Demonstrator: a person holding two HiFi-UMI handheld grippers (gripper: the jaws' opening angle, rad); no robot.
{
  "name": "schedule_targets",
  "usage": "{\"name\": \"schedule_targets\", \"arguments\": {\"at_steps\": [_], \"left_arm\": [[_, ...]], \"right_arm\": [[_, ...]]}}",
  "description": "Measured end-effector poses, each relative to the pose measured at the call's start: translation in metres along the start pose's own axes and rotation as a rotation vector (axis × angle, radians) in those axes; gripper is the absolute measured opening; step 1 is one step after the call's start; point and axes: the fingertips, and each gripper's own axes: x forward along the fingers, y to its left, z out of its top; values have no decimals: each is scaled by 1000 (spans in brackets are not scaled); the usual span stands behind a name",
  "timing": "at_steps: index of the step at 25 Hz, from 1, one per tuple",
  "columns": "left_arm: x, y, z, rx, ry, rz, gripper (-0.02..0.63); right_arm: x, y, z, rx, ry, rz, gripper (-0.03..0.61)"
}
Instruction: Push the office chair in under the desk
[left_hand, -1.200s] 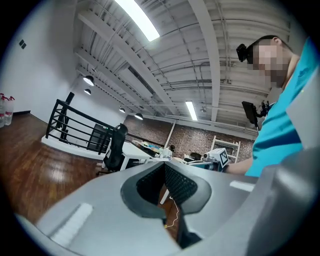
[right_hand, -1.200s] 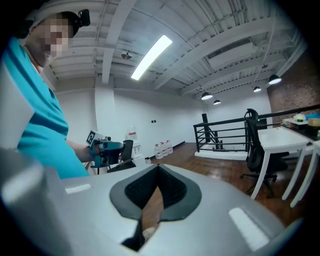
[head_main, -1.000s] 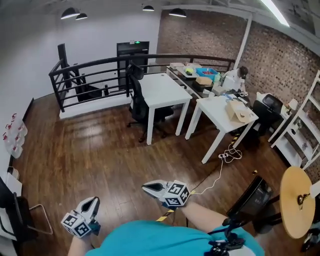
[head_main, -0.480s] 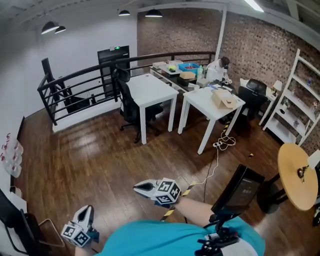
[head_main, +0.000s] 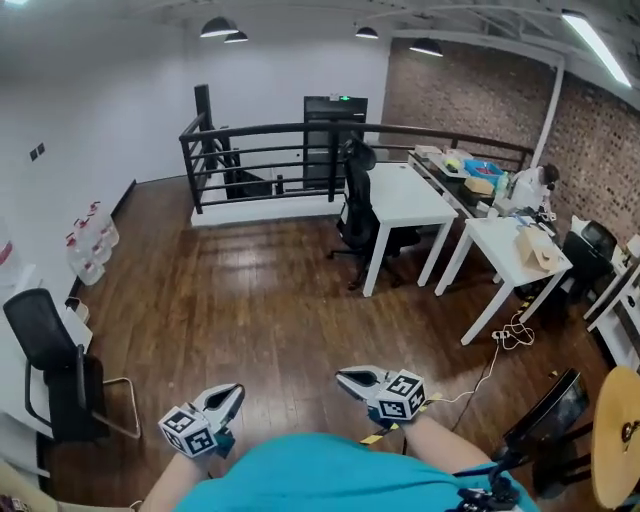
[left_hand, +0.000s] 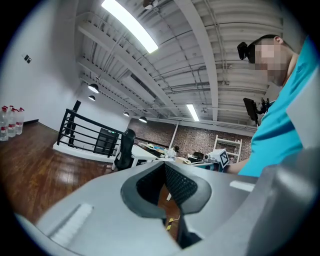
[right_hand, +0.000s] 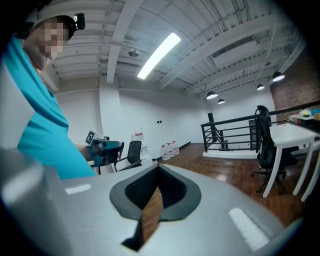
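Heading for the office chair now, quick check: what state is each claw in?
Left claw: closed, holding nothing.
Right claw: closed, holding nothing.

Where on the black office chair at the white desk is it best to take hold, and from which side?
Probably the top of the backrest of the office chair, coming from its left in the head view: the upright back is turned away from the white desk.

office chair (head_main: 356, 196) way off, seat half hidden behind the white desk (head_main: 408, 200), clutter (head_main: 478, 170) on the far bench (head_main: 432, 166) too small to name, round wooden top (head_main: 618, 440) chopped by the right edge, bottles (head_main: 92, 235) over on the left just tiny blobs
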Motion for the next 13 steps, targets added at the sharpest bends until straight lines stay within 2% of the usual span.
{"name": "schedule_targets", "arguments": {"at_steps": [3,8,13], "left_arm": [[2,-11,5,45,7,-11,29],[-10,19,1,25,2,-2,29],[4,-15,10,36,-2,6,29]], "right_arm": [[-7,2,10,-11,-9,10,0],[19,-4,4,-20,-3,7,0],[-15,-1,16,-35,-15,22,0]]}}
